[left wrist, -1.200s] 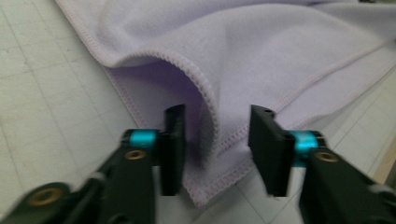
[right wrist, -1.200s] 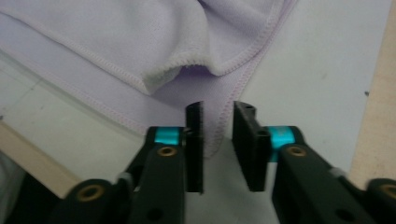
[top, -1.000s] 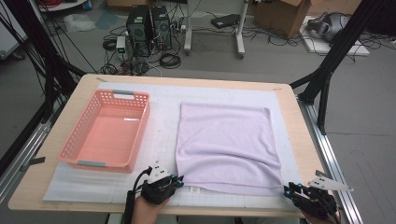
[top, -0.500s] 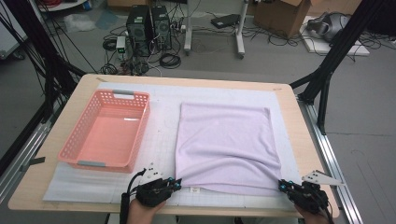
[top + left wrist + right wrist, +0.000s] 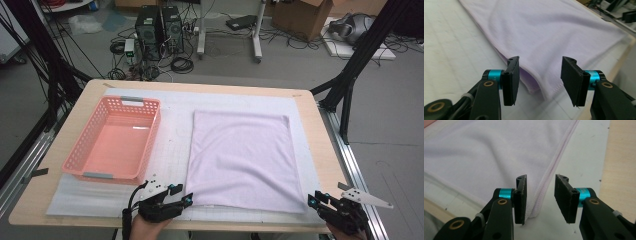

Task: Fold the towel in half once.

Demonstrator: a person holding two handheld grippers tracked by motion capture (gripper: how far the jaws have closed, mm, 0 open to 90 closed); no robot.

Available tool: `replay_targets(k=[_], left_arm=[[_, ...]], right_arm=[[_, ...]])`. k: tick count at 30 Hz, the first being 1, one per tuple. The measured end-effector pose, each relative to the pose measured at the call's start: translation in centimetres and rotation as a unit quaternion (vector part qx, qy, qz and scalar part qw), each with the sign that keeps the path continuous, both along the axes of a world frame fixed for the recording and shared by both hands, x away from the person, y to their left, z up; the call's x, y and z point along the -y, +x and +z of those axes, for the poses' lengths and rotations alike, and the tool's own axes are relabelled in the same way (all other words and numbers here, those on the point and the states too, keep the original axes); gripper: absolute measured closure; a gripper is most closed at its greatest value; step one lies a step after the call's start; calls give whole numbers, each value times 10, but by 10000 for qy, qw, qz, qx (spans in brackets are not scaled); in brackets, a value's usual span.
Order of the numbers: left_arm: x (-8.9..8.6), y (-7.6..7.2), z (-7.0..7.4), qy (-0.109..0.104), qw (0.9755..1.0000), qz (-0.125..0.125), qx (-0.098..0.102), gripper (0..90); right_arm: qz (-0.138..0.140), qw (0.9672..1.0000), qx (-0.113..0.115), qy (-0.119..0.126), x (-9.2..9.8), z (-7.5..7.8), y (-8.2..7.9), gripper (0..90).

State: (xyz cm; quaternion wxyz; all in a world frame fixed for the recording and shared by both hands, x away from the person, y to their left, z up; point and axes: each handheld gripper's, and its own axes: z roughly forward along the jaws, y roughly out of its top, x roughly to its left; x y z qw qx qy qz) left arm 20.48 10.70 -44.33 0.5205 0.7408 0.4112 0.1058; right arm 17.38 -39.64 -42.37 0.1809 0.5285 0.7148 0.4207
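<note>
High view | wooden table (image 5: 320, 150) | white mat (image 5: 172, 150) | cabled grey floor (image 5: 300, 55)

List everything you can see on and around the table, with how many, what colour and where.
towel: one, lilac, flat on the mat, right of centre
basket: one, salmon pink, on the mat's left part
mat: one, white, gridded, covering the tabletop
table: one, pale wood
computer towers: two, black, on the floor beyond the table
cardboard box: one, brown, floor, far right
left gripper: one, black, open at the towel's near left corner
right gripper: one, black, open at the near right corner
</note>
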Motion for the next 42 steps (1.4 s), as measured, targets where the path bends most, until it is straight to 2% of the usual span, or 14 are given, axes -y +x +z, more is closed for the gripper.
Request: replay_targets(k=[6, 9, 10, 12, 16, 18, 21, 23, 25, 26, 27, 30, 36, 42], left_arm=[[2, 11, -7, 128, 9996, 211, -114, 502], [3, 11, -7, 125, 9996, 215, -96, 501], [2, 11, -7, 114, 9997, 215, -100, 501], [1, 12, -8, 110, 9996, 243, -119, 501], [-1, 11, -9, 78, 9995, 291, -132, 499], [-2, 12, -9, 61, 9994, 321, -87, 498], [-3, 18, -9, 21, 9993, 373, -10, 489], [-3, 24, -9, 52, 9992, 406, -21, 486], [-3, 27, -10, 15, 9990, 434, -67, 486], [-2, 27, -10, 20, 9990, 431, -65, 486], [-2, 26, -10, 31, 9992, 394, -66, 486], [-2, 25, -10, 41, 9993, 369, -53, 486], [-2, 24, -9, 38, 9993, 311, -221, 491], [3, 26, -11, 82, 9987, 333, -376, 401]], right_arm=[[-135, 9998, -122, -38, -5, -18, 20, 673], [-30, 9996, -271, -2, -13, -29, 35, 690], [-5, 9998, -133, -140, -16, -30, 36, 717], [66, 9996, -132, -235, -17, -29, 38, 826], [-73, 9981, 121, -596, -17, -25, 35, 819], [-213, 9984, 144, -505, -14, -22, 35, 720], [-167, 9990, 281, -288, -14, -15, 33, 712], [-9, 9994, 221, -253, -19, -14, 35, 735], [74, 9992, 80, -383, -25, -20, 40, 748], [59, 9987, -11, -511, -27, -24, 43, 812], [25, 9978, 49, -657, -28, -27, 43, 867], [-113, 9957, 144, -903, -28, -24, 43, 877], [-120, 9991, 272, -289, -20, -11, 32, 678], [255, 9986, -31, -455, -21, -12, 11, 549]])
